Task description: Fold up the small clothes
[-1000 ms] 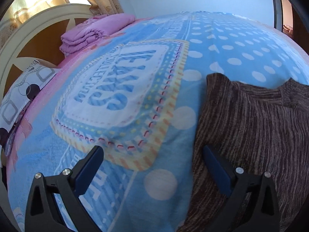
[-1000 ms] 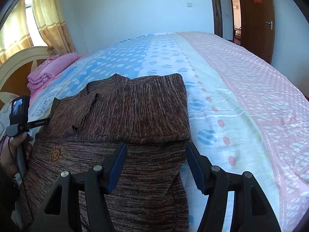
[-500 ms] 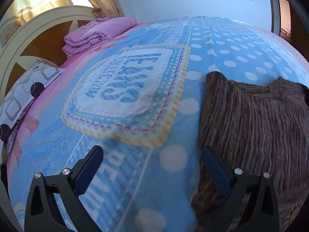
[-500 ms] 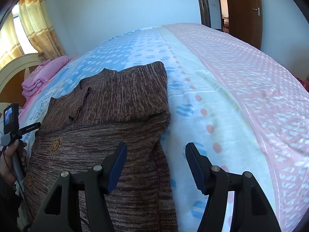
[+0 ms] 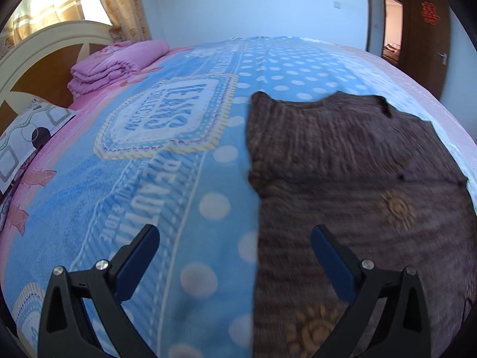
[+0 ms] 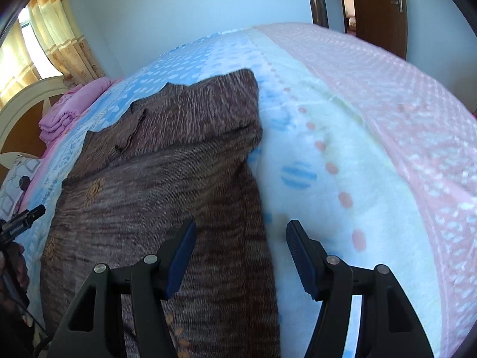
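The left hand-held gripper (image 5: 234,249) hangs with jaws apart and empty over the left edge of the brown knit sweater (image 5: 342,161), while the right hand-held gripper (image 6: 241,240) is likewise spread and holding nothing above the sweater's right edge. The sweater lies flat, partly folded, on the bed (image 5: 155,185). Beyond it sit a folded pink blanket (image 5: 116,65), a patterned pillow (image 5: 26,131), the headboard (image 5: 44,47), curtains (image 5: 119,3) and a wooden door (image 6: 378,12).

We see a brown knitted sweater (image 5: 351,161) lying flat on the bed, its marled yarn running in fine stripes, with small orange sun motifs on the near part. Its sleeves are folded in across the chest, leaving straight left and right edges. The neckline lies at the far end, the body stretching toward us.
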